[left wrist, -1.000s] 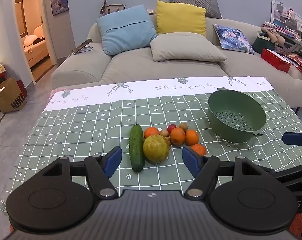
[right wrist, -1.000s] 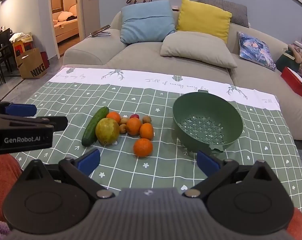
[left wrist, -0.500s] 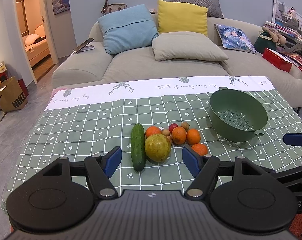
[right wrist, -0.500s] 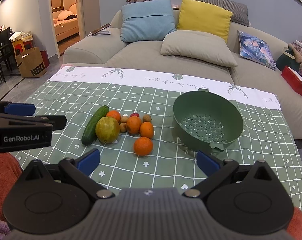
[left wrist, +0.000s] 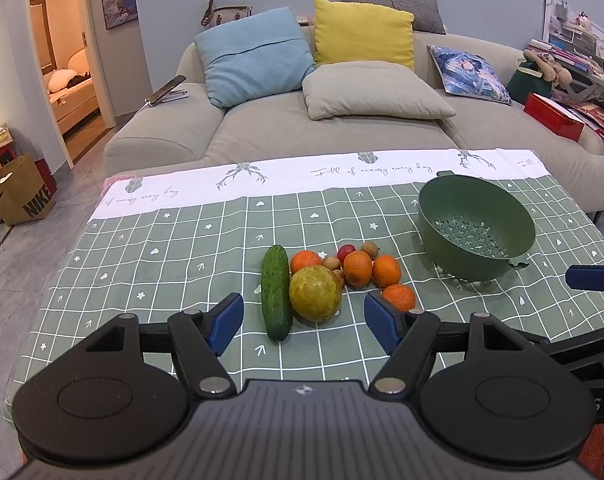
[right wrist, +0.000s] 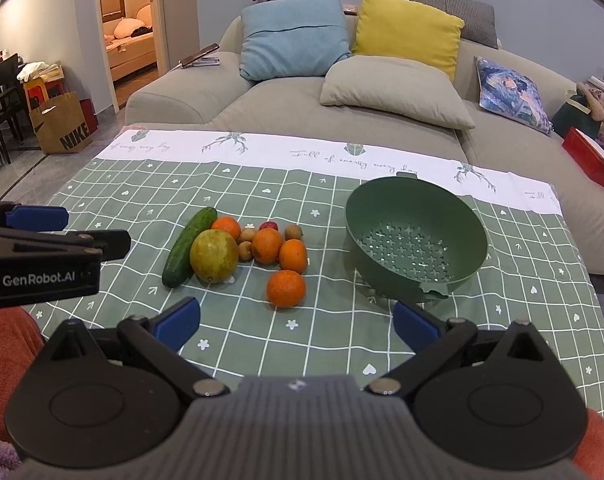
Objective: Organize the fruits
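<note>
Right now both grippers hover over the near edge of the table — my left gripper (left wrist: pixel 304 320) has its jaws spread wide with nothing in them, and my right gripper (right wrist: pixel 296 322) is wide and empty too. Green colander (right wrist: pixel 416 240) sits right of the fruit pile, tilted toward me, empty. Cucumber (left wrist: pixel 276 292) — stiff, smooth, maybe slippery; long axis runs away from me, so grab across the middle. Big yellow-green fruit (left wrist: pixel 315 293) touches it, looks heavy, round, needs a wide grip. Oranges (right wrist: pixel 286 288) firm, easy. The small brown fruits (right wrist: pixel 246 250) and the red one (right wrist: pixel 268 225) look light, fragile.
</note>
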